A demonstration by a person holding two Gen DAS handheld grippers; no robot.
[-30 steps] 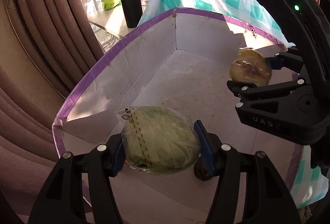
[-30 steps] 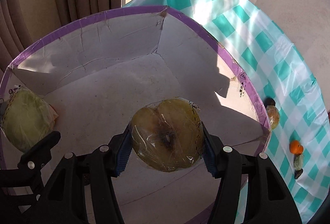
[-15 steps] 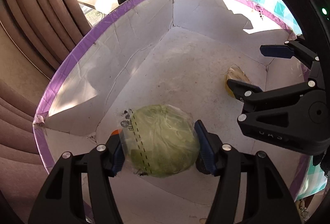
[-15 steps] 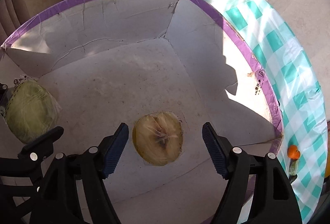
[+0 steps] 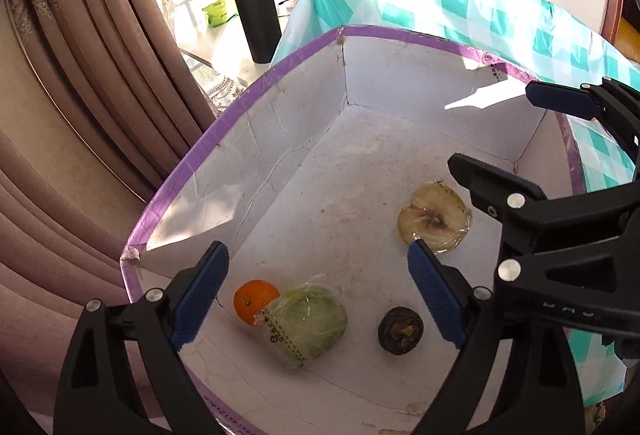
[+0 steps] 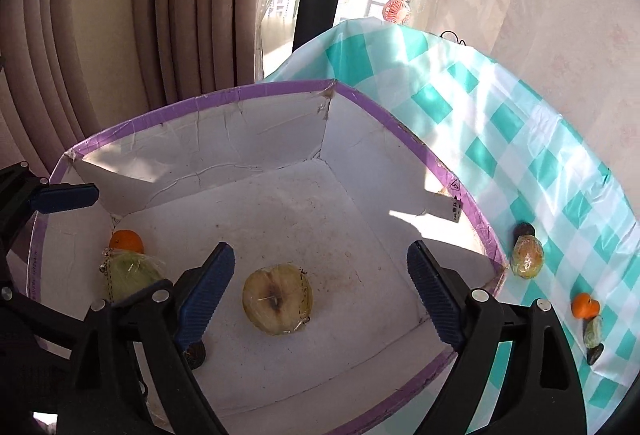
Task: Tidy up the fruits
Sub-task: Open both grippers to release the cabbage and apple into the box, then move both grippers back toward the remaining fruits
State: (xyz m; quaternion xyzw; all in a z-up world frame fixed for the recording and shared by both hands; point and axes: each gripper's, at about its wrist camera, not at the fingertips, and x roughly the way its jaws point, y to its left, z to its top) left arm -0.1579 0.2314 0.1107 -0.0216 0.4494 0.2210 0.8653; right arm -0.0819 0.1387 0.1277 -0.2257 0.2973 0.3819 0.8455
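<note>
White box (image 5: 248, 139) with purple rim sits on the checked tablecloth (image 6: 520, 139). Both grippers hover over it with nothing between their fingers: left gripper (image 5: 316, 299) and right gripper (image 6: 320, 295) jaws have just been opening and stand wide apart. On the box floor lie the wrapped green fruit (image 5: 306, 321) touching the orange (image 5: 252, 299), the wrapped halved fruit (image 6: 278, 299), and a dark fruit (image 5: 400, 329).

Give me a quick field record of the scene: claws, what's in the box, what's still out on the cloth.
left claw: open, nothing held, above the box
right claw: open, nothing held, above the box
box: white inside, purple rim
in box: wrapped green fruit, orange touching it, dark round fruit, wrapped halved fruit
on checked cloth: wrapped yellow-orange fruit, small orange piece
</note>
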